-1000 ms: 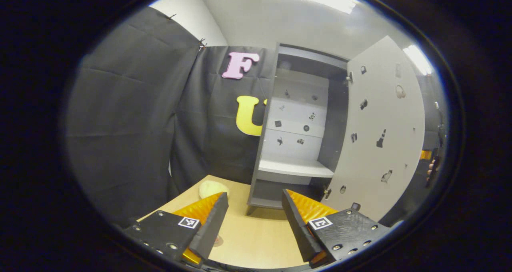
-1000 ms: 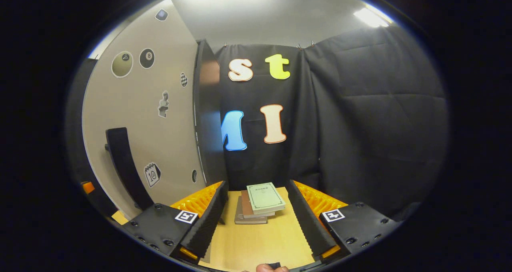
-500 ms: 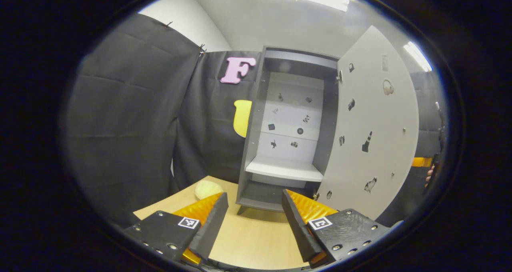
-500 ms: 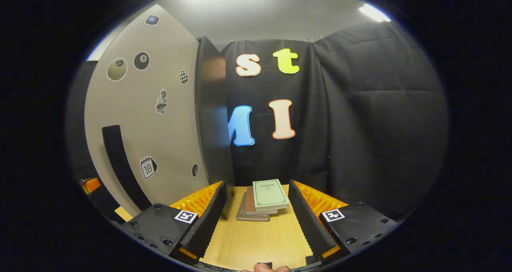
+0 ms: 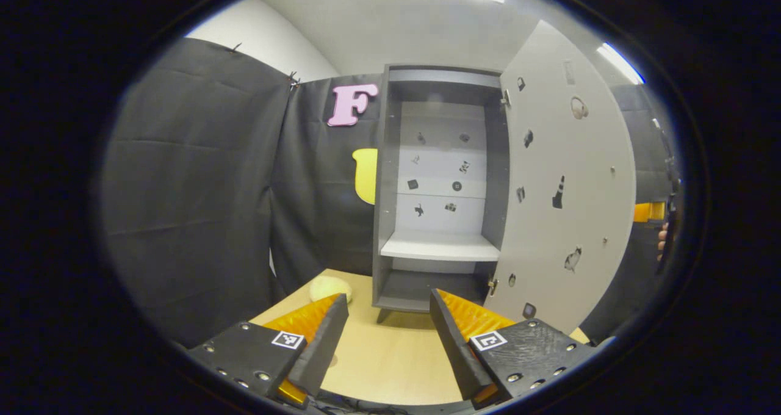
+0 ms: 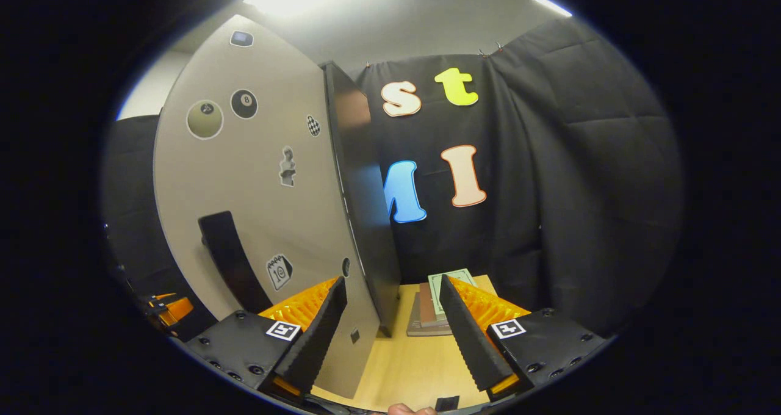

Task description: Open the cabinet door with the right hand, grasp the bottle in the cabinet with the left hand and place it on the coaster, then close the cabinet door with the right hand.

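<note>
In the left gripper view the cabinet [image 5: 436, 183] stands at the far side of the table [image 5: 390, 360], straight ahead of the left gripper [image 5: 388, 335], whose fingers stand apart with nothing between them; the cabinet door [image 5: 564, 183] is swung wide to the right, its long axis upright; the shelf [image 5: 440, 246] and the lower bay look bare, so the bottle cannot be made out in either view, and it may sit low and hidden, though that is only a guess; a pale round thing [image 5: 330, 288], possibly the coaster, lies on the table just left of the cabinet's foot, nearer the left gripper than the right. In the right gripper view the right gripper [image 6: 392, 323] is also spread and empty, close beside the door's outer face [image 6: 262, 183], its dark handle [image 6: 232, 262] just to the left; a stack of books [image 6: 436, 305] lies beyond on the table. Against the earlier frames, the left view has squared up to the cabinet opening, and the right gripper has drawn nearer the door, whose edge now crosses between its fingers, so closing looks the likely next move.
</note>
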{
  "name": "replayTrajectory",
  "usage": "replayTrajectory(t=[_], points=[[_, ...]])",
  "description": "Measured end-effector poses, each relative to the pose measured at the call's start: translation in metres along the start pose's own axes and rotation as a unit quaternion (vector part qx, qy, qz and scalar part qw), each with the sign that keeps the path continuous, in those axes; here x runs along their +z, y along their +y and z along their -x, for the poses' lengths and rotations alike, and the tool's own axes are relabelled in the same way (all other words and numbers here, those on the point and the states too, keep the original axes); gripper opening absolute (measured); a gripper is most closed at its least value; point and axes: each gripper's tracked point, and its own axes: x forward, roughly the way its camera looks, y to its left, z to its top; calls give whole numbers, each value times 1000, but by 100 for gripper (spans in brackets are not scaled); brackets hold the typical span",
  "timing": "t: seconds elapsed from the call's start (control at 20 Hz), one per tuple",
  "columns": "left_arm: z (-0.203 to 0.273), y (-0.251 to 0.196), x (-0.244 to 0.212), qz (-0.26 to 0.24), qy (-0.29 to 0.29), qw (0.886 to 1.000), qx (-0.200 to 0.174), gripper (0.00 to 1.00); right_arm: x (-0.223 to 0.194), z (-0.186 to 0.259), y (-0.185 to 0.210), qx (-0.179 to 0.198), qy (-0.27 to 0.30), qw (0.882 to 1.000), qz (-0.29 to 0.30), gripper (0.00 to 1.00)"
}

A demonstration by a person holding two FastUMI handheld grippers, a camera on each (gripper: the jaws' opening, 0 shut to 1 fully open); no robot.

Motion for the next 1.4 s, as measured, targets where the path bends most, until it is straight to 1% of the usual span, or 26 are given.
replayTrajectory(t=[0.05,0.1,0.15,0.2,0.25,0.3,0.35,0.4,0.45,0.5,0.55,0.6,0.7,0.8,1.0,1.05,1.1,1.15,1.2,1.25,1.3,1.4], points=[[-5,9,4,-1,-4,1000,-3,80,8,-1,4,-5,-8,1000,5,97],[-10,19,6,0,-6,1000,-5,83,13,-2,9,-12,-13,1000,14,97],[-15,30,5,4,-5,1000,-4,83,15,-3,13,-19,-14,999,23,97],[-20,40,4,10,-5,1000,-5,80,16,-3,20,-21,-14,999,26,91],[-25,45,4,18,-6,1000,-12,83,15,-4,29,-20,-13,999,26,97],[-29,49,0,20,-5,1000,-21,80,11,-4,32,-27,-7,999,27,91],[-35,57,-6,17,-2,1000,-24,80,7,-2,31,-40,-2,999,34,89],[-39,64,-12,11,1,1000,-24,80,5,1,30,-52,3,998,41,89],[-45,67,-17,10,5,1000,-28,80,5,4,29,-62,5,997,43,95],[-50,68,-23,16,10,999,-34,80,7,6,30,-69,2,997,43,89],[-55,68,-27,26,13,999,-40,83,10,7,32,-76,-1,996,42,96],[-59,69,-28,37,15,998,-45,80,11,8,34,-81,-1,996,41,96],[-65,71,-27,56,17,997,-57,80,10,10,41,-90,0,995,50,96],[-67,72,-20,54,9,996,-66,80,11,11,48,-95,-5,994,61,96],[-66,78,-14,35,1,996,-77,80,6,6,73,-82,-3,995,56,96],[-66,79,-16,35,1,996,-81,80,3,2,81,-77,-3,996,53,89],[-66,82,-19,34,4,996,-83,80,2,0,89,-73,-3,996,50,89],[-67,88,-26,32,12,996,-79,83,2,-2,96,-70,-4,996,48,89],[-68,96,-33,30,18,997,-75,80,0,-5,103,-66,-5,997,46,89],[-70,100,-36,31,21,997,-74,83,-2,-7,111,-62,-5,997,45,89],[-71,105,-38,32,23,996,-74,80,-2,-9,118,-59,-6,997,45,89],[-71,117,-37,36,23,996,-73,80,-4,-13,129,-53,-7,998,46,89]])
